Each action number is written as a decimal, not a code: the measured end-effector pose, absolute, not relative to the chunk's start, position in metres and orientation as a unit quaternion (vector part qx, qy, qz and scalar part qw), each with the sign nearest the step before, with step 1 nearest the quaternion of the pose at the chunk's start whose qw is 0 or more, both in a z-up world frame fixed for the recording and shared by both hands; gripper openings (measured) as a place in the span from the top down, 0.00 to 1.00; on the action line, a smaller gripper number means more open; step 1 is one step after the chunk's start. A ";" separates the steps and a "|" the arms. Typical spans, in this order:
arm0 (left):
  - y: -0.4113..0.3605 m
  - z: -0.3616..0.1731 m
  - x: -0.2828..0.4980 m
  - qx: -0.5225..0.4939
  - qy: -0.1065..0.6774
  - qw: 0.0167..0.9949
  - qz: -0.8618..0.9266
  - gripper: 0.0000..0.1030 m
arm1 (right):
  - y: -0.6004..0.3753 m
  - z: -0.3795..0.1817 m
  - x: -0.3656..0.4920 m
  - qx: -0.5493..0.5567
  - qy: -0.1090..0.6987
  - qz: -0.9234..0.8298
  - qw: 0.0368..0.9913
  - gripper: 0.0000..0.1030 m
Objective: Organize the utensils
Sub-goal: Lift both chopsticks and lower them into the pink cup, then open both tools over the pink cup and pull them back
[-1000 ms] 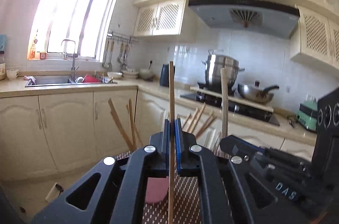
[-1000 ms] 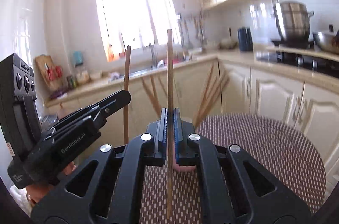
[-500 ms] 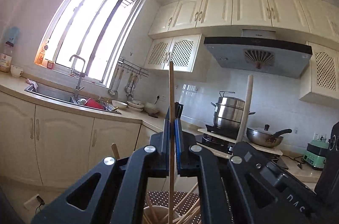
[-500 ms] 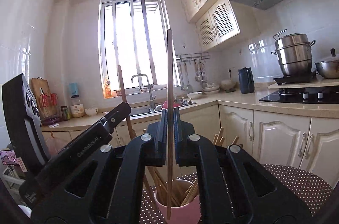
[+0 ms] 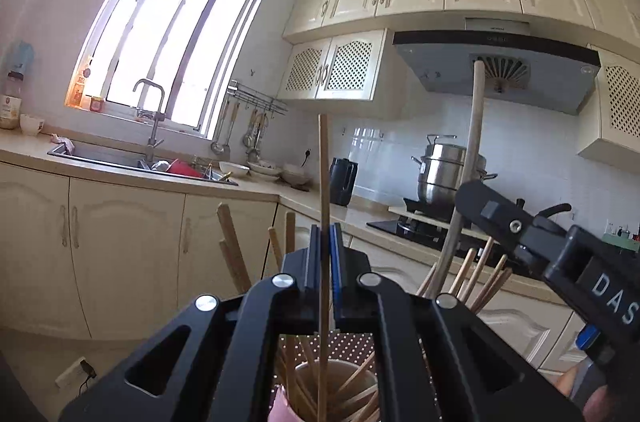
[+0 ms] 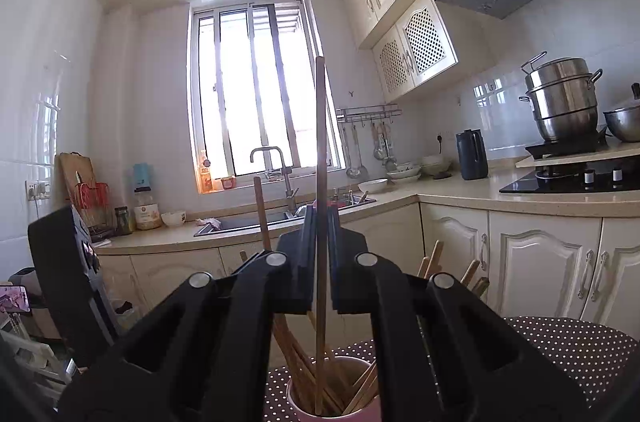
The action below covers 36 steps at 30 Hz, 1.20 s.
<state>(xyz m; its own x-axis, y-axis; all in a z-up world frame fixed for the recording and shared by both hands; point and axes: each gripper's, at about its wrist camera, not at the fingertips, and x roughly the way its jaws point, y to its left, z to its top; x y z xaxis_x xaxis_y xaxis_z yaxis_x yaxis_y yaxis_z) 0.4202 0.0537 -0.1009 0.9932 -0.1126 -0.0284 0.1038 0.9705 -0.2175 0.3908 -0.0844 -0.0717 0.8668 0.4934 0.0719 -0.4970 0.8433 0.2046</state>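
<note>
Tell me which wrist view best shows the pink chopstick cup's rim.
Right wrist: the round pink chopstick cup shows most of its rim between the gripper arms, on the dotted tablecloth. The left wrist view shows only a sliver of the cup, mostly hidden by the gripper.

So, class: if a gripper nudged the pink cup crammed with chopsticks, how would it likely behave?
The pink cup looks narrow, and its chopsticks fan far above the rim, so it is probably top-heavy and apt to tip. It likely weighs little, so it might slide on the dotted mat.
</note>
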 end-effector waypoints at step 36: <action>0.074 -0.115 0.372 -0.034 0.096 0.995 -0.017 0.32 | -0.069 -0.131 0.370 0.051 0.076 0.224 0.970 0.92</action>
